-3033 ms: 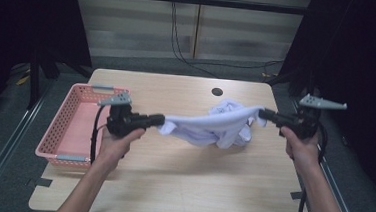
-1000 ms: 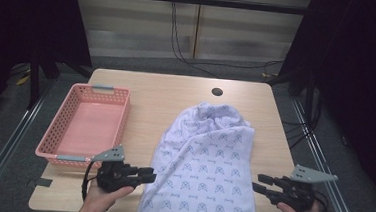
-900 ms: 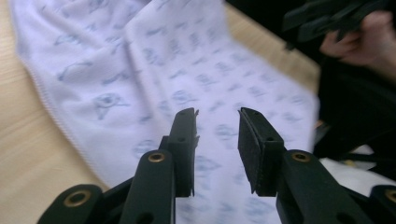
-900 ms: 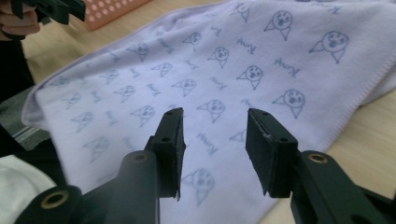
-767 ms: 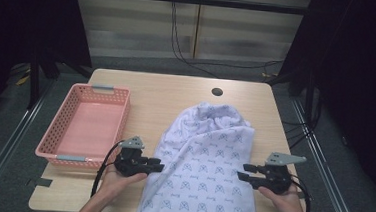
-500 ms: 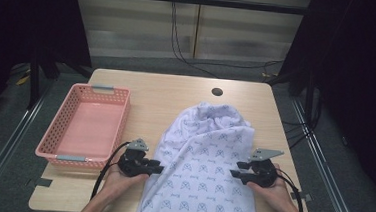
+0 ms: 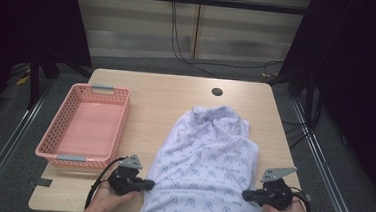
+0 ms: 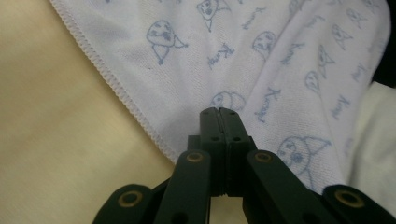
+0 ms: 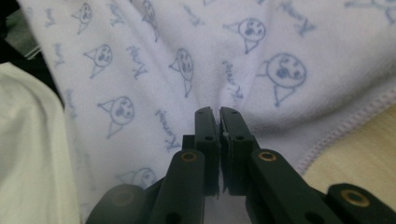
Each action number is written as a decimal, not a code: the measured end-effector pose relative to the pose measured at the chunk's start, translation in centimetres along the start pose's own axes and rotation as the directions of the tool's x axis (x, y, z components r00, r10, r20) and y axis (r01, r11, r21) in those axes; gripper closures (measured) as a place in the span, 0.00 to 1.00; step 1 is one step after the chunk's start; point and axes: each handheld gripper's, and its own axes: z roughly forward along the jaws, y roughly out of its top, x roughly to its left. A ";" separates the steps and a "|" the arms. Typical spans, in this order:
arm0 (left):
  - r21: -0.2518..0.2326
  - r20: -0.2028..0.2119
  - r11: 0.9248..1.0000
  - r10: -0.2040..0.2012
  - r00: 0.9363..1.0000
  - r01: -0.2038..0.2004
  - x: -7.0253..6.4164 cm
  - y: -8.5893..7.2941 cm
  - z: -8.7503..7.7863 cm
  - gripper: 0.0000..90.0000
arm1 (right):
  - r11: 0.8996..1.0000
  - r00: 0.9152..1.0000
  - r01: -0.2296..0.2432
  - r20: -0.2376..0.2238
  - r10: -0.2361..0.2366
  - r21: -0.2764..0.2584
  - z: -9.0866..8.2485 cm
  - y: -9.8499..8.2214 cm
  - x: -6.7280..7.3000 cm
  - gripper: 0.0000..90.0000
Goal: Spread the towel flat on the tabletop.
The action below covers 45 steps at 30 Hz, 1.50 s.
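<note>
A white cloth with blue cartoon prints (image 7: 207,157) lies spread on the wooden table (image 7: 166,94), its near end hanging over the front edge. My left gripper (image 7: 151,185) is at the cloth's left hem near the front. Its jaws have just been closing and now meet on the hem (image 8: 219,112), with the cloth (image 8: 280,56) running under them. My right gripper (image 7: 244,194) is at the right hem. Its jaws have also just been closing and stand nearly together on the cloth (image 9: 187,46), a thin sliver showing between the tips (image 9: 215,112).
A pink plastic basket (image 7: 124,126) stands at the table's left, with nothing in it. A round cable hole (image 7: 217,91) sits near the far edge. Bare wood lies between the basket and the cloth and beyond the cloth's far end.
Three seconds ago the cloth hung bunched between raised grippers; it now lies flat. Over the last second both grippers came in from the front corners to the hems, sank and closed.
</note>
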 end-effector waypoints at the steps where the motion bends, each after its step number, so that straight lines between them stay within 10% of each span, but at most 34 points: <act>1: 0.010 0.022 1.000 0.012 1.000 -0.012 -0.5 -0.4 -0.2 1.00 | 1.000 1.000 0.003 -0.008 -0.003 -0.015 -0.3 0.1 0.2 0.96; 9: -0.112 0.063 0.994 0.002 0.998 0.005 -0.2 0.0 -1.6 0.93 | 0.989 0.998 -0.013 0.054 0.022 -0.147 -1.1 1.3 -1.0 0.74; 18: -0.179 0.016 0.984 -0.016 1.000 0.018 3.4 5.6 1.8 0.77 | 0.955 0.980 -0.034 0.178 0.090 -0.294 -1.3 5.5 -6.3 0.64; 26: -0.110 -0.106 0.993 0.021 0.994 -0.033 5.0 7.0 4.6 0.78 | 0.975 0.968 -0.049 0.231 0.100 -0.216 2.4 7.0 -8.9 0.69; 30: -0.069 -0.110 0.996 0.044 0.993 -0.052 4.0 6.1 4.4 0.96 | 0.983 0.981 -0.078 0.165 0.106 -0.165 2.5 6.0 -8.2 1.00; 40: -0.004 0.017 0.999 0.044 0.999 -0.044 0.6 1.6 1.3 0.96 | 0.990 0.986 -0.090 0.132 0.105 -0.112 -0.8 0.6 -5.0 1.00; 45: -0.072 0.030 0.997 0.015 0.999 -0.013 0.8 2.3 0.9 0.87 | 0.976 0.983 -0.084 0.146 0.114 -0.200 -1.5 2.1 -5.4 0.72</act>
